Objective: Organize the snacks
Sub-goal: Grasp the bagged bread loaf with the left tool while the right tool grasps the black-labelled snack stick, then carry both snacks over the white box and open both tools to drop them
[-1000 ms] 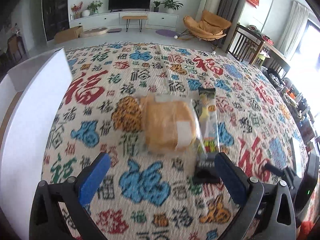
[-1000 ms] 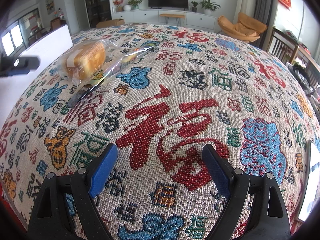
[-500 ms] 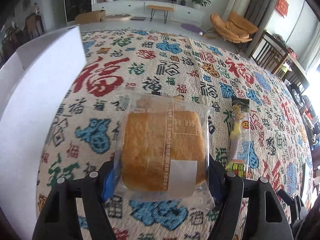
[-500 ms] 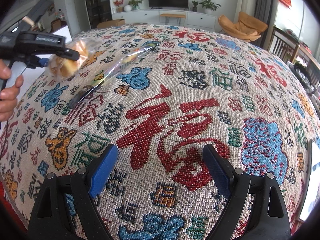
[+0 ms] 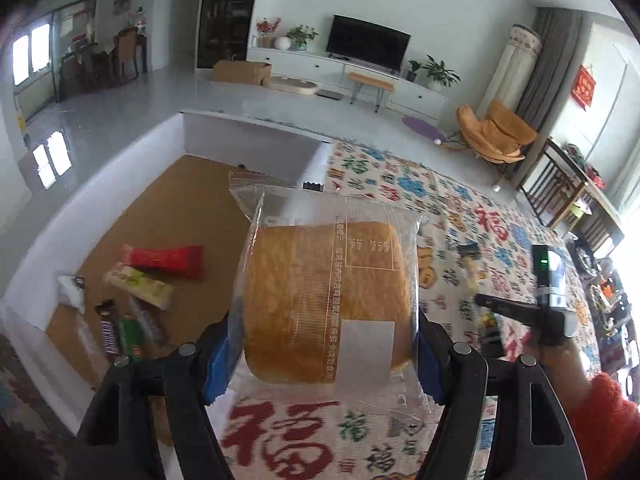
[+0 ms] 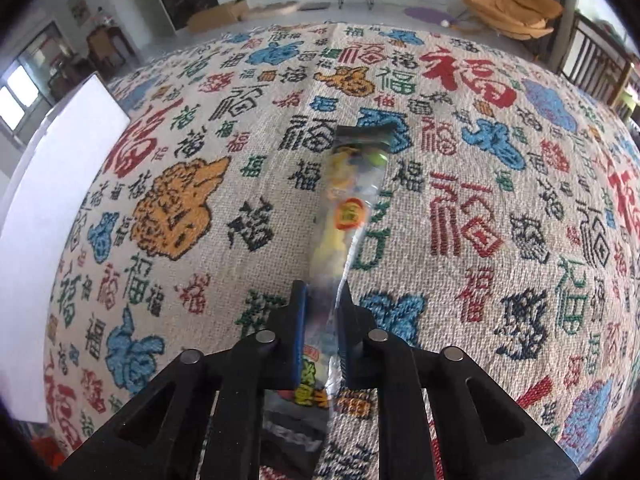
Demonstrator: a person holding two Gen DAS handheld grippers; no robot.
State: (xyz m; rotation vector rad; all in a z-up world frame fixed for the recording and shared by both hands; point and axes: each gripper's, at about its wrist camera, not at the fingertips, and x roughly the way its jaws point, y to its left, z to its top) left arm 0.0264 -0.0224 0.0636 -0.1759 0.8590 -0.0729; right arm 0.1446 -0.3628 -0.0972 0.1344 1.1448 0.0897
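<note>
**A:** Holding the wrapped cake [image 5: 326, 300] between my left gripper [image 5: 324, 354] pads, which press its two sides through the clear film. Where does it go from my jaws?

**B:** Ahead and to the left of those jaws lies the white-walled box [image 5: 244, 142] with its brown floor; the cake hangs above the patterned cloth [image 5: 404, 184] near the box's right-hand wall. The cake's long axis runs straight away from the jaws, its sealed edge farthest out. My judgement: the left hand is the nearer to the box, so it should place first.

**A:** And my right gripper [image 6: 322, 328]?

**B:** Its jaws have just been closing and now stand together on the near end of the long snack packet [image 6: 348, 216], which stretches directly forward from them along the cloth.

**A:** What can be read?

**B:** On the cake's film, a printed panel and a column of Chinese text, too small to read. The cloth repeats the character 福. In the box: a red bar [image 5: 164, 260], a pale green-printed bar [image 5: 140, 284], and a brown bar [image 5: 108, 332] that looks like Snickers, though I cannot be sure. The packet's round red-and-yellow badge is blurred.
</note>
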